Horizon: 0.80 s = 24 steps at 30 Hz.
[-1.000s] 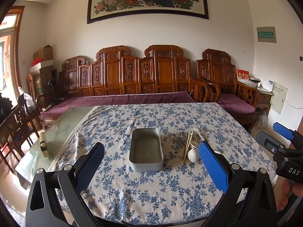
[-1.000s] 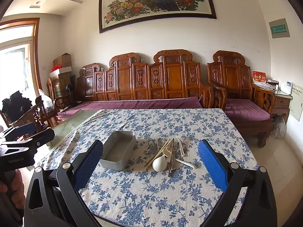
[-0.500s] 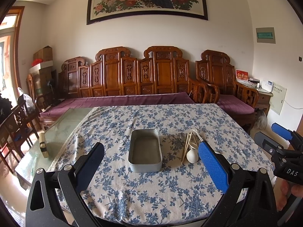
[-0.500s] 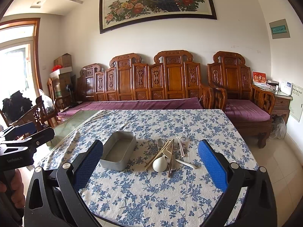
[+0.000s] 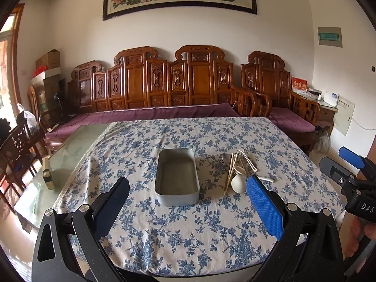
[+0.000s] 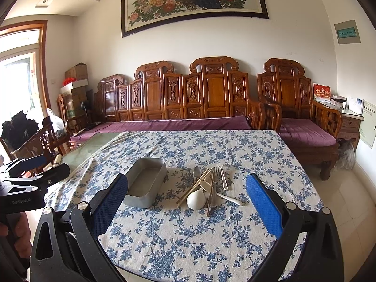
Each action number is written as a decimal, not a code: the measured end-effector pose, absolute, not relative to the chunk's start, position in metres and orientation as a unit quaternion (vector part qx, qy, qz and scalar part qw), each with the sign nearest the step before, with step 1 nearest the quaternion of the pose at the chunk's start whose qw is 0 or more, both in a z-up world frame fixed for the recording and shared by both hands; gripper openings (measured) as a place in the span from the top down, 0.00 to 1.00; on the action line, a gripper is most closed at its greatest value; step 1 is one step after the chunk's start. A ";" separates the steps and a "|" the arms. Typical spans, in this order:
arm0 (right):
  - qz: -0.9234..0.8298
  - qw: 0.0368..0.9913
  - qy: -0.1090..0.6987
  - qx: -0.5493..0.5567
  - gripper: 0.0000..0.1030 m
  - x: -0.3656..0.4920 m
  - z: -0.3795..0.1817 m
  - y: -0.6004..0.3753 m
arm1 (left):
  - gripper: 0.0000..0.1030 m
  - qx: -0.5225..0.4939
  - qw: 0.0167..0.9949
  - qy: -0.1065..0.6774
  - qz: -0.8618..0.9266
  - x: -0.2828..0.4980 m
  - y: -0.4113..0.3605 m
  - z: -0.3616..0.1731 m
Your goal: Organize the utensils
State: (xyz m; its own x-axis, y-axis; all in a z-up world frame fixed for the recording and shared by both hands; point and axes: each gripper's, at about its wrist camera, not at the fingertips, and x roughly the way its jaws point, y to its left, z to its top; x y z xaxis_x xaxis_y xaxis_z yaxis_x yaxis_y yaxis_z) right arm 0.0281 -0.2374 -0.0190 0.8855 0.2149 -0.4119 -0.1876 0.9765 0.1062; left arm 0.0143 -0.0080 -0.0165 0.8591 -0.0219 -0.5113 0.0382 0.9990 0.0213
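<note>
A: Utensils (image 6: 208,188) are lying heaped and crossing on the tabletop (image 6: 188,235), just right of the empty metal tin (image 6: 145,183).

B: Risk?

A: Pinching one chopstick is likely dragging its neighbours or rolling the white spoon (image 6: 196,199). Both the left claw (image 5: 188,202) and right claw (image 6: 186,195) are hanging spread apart, holding nothing.

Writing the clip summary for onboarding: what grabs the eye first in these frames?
The blue floral tablecloth fills the foreground, with an empty metal tray at its middle and a heap of utensils, led by a white ceramic spoon, just right of it. Behind stand a carved wooden bench and a peacock painting. Both grippers hang open, holding nothing.
</note>
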 end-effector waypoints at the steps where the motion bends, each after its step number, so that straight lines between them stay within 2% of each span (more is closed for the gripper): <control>1: 0.102 0.970 0.218 0.031 0.03 0.031 -0.022 -0.238 | 0.06 0.015 0.962 0.271 -0.016 0.018 -0.008 -0.020; 9: 0.111 0.964 0.239 0.027 0.04 0.058 -0.047 -0.247 | 0.06 0.020 0.954 0.298 -0.035 0.046 -0.013 -0.046; 14: 0.119 0.959 0.257 0.021 0.14 0.084 -0.067 -0.256 | 0.06 0.030 0.946 0.319 -0.048 0.067 -0.019 -0.065; 19: 0.121 0.952 0.281 0.017 0.30 0.119 -0.088 -0.264 | 0.06 0.041 0.937 0.342 -0.059 0.087 -0.027 -0.083; 24: 0.125 0.944 0.305 0.010 0.42 0.157 -0.108 -0.272 | 0.06 0.046 0.930 0.358 -0.075 0.110 -0.038 -0.096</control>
